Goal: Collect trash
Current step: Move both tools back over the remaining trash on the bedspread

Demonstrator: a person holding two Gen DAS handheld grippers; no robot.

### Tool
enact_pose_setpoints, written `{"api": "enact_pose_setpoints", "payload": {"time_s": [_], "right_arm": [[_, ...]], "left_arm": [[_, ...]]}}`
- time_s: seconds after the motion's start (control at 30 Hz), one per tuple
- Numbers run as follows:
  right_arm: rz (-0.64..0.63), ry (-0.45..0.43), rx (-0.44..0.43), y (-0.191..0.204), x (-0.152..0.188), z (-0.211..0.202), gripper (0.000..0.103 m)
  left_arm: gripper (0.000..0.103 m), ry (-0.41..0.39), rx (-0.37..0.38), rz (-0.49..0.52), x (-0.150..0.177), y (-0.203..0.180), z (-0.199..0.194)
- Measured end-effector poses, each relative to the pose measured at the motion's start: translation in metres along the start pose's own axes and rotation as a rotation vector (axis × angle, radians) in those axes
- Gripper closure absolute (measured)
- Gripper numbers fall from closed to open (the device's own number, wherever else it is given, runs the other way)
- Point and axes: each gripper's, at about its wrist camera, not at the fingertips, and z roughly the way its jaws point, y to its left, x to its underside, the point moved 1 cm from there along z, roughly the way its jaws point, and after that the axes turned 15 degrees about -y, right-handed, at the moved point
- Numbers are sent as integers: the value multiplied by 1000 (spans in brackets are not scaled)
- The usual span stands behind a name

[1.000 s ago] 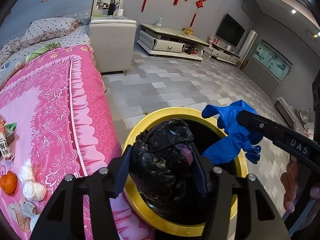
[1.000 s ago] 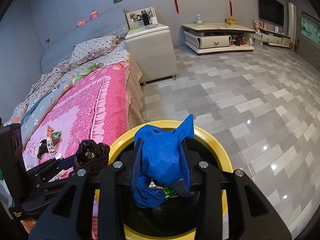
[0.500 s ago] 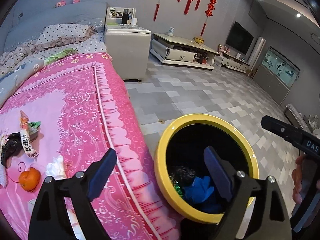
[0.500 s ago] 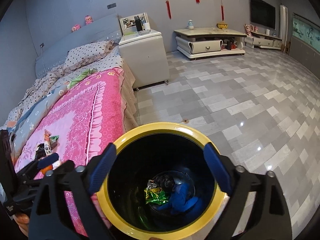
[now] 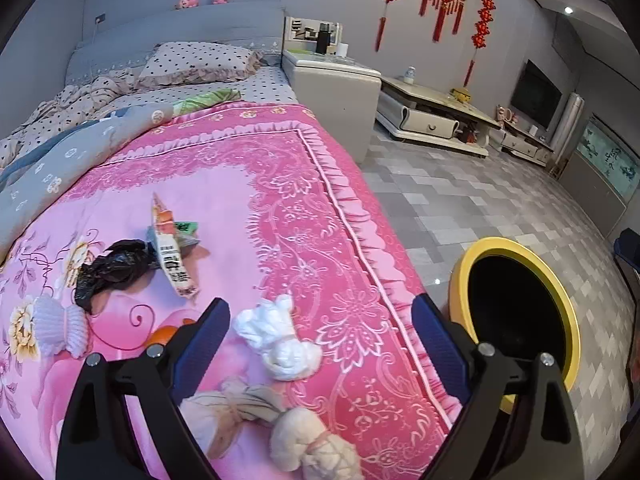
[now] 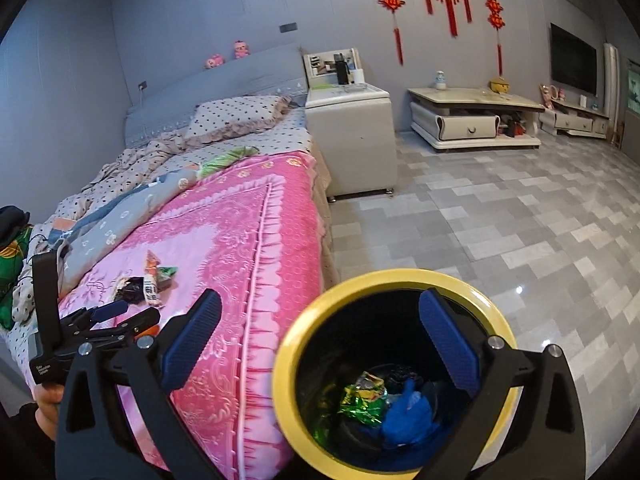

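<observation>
Bin (image 6: 280,364) standing on the floor hard against the bed's edge, probably so that litter off the pink bedspread (image 5: 304,216) travels only a short way. Inside it, below the right claw (image 6: 320,344), a blue glove (image 6: 408,412) and a green foil wrapper (image 6: 360,398) lying at the bottom.

Right claw hanging over the bin mouth, jaws spreading and already very wide, nothing between them, nothing touched: released and empty. One pad over the bedspread, the other over the bin's dark interior.

Left claw (image 5: 320,344) over the bed, pointing down at the remaining litter, jaws also spreading, wide and empty; released, touching nothing. Just ahead of it and between the pads, a white crumpled tissue (image 5: 276,340); nearer, under the claw body, a beige knotted wad (image 5: 280,428). Left of the near pad, an orange fruit (image 5: 164,334) partly hidden behind it and a white foam net (image 5: 60,326). Farther ahead and left, a black plastic bag (image 5: 112,268) touching a printed snack wrapper (image 5: 172,256). Bin off to that claw's right, beside the bed.

Judged from this: both loads dropped, the left claw lined up for the white tissue as the likely next pick, much litter left on the bed.
</observation>
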Motion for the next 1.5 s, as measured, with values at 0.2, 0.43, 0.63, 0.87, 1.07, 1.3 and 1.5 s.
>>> {"api": "enact_pose_setpoints", "payload": {"time_s": [0.2, 0.43, 0.63, 0.87, 1.07, 1.3, 1.5], "right_arm": [[-94, 6, -54, 51, -6, 10, 8], [-182, 49, -145, 118, 5, 31, 8], [-237, 114, -201, 162, 24, 60, 8], [-268, 188, -212, 193, 53, 97, 8], [-302, 246, -223, 209, 81, 125, 8], [-332, 306, -223, 219, 108, 151, 9], [-363, 340, -223, 224, 125, 166, 19]], "left_arm": [[14, -21, -85, -23, -4, 52, -12], [14, -22, -191, -56, -3, 116, -22], [14, -6, -276, -92, 7, 168, -24], [14, 20, -353, -120, 22, 213, -19], [14, 43, -378, -147, 34, 242, -7], [15, 82, -377, -172, 49, 258, 16], [25, 92, -362, -165, 55, 257, 32]]}}
